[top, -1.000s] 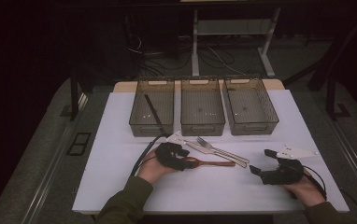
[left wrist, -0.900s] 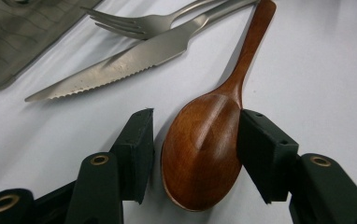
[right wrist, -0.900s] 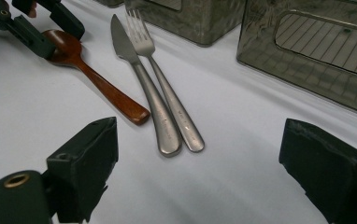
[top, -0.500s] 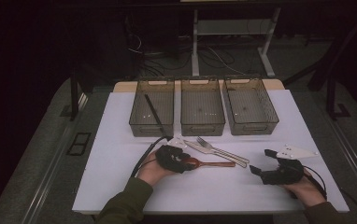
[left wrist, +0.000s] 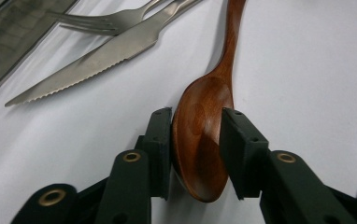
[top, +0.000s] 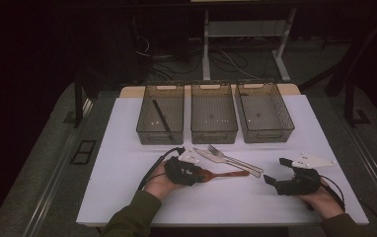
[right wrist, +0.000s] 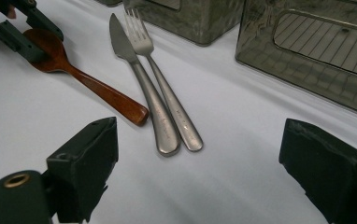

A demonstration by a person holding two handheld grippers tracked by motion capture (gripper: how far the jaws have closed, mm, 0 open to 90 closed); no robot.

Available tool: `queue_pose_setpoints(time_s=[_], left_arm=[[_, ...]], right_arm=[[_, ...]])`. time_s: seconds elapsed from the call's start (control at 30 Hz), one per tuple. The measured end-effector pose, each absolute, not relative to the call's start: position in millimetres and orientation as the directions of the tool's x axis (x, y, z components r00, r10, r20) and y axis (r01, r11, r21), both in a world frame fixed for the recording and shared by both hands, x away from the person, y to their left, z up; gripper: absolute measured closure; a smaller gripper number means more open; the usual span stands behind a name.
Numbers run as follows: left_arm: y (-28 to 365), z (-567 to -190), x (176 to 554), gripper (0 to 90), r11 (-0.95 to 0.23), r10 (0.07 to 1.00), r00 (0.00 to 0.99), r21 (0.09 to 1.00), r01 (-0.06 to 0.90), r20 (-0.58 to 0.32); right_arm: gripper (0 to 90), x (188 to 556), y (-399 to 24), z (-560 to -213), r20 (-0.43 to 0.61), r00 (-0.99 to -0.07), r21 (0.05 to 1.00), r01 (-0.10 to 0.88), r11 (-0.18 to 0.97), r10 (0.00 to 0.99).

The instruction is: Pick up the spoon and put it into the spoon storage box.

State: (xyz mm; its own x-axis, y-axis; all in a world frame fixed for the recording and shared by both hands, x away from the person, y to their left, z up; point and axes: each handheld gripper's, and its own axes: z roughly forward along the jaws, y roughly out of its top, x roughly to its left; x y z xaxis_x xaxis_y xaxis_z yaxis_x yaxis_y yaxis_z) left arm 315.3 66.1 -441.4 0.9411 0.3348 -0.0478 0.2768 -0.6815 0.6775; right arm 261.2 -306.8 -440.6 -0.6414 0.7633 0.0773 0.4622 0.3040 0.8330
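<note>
Left gripper (left wrist: 196, 140) fingers (left wrist: 160, 140) have just been closing, now pinching the wooden spoon (left wrist: 202, 135) bowl, seemingly in contact. Spoon near table's (top: 127, 148) front edge, handle running right toward idle right gripper (top: 281, 174), jaws wide, empty.
</note>
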Motion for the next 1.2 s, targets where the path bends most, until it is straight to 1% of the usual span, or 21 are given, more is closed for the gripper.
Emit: queue_pose_setpoints(time_s=[0.27, 0.43, 0.73, 1.0, 1.2], left_arm=[[65.1, -435.9, 306.9, 74.4, -0.701, 0.303, 0.953, 0.679, 0.216, 0.01], [65.6, -432.9, 302.1, 81.6, -0.693, 0.288, 0.958, 0.693, 0.199, 0.013], [66.2, -431.4, 302.8, 82.5, -0.691, 0.291, 0.957, 0.693, 0.205, 0.008], [77.8, -421.9, 307.7, 82.5, -0.637, 0.333, 0.943, 0.736, 0.232, -0.009], [82.4, -416.1, 310.1, 82.5, -0.618, 0.356, 0.934, 0.747, 0.244, -0.011]], right_arm=[[11.1, 261.2, -307.0, -440.6, 0.076, -0.64, 0.833, 0.462, 0.304, 0.765], [11.2, 261.2, -307.1, -440.5, 0.076, -0.64, 0.833, 0.462, 0.304, 0.765], [11.1, 261.2, -307.3, -440.4, 0.075, -0.639, 0.834, 0.461, 0.303, 0.765], [11.2, 261.0, -306.9, -440.3, 0.076, -0.642, 0.833, 0.461, 0.305, 0.763], [11.2, 261.0, -306.0, -440.4, 0.075, -0.646, 0.833, 0.459, 0.308, 0.76]])
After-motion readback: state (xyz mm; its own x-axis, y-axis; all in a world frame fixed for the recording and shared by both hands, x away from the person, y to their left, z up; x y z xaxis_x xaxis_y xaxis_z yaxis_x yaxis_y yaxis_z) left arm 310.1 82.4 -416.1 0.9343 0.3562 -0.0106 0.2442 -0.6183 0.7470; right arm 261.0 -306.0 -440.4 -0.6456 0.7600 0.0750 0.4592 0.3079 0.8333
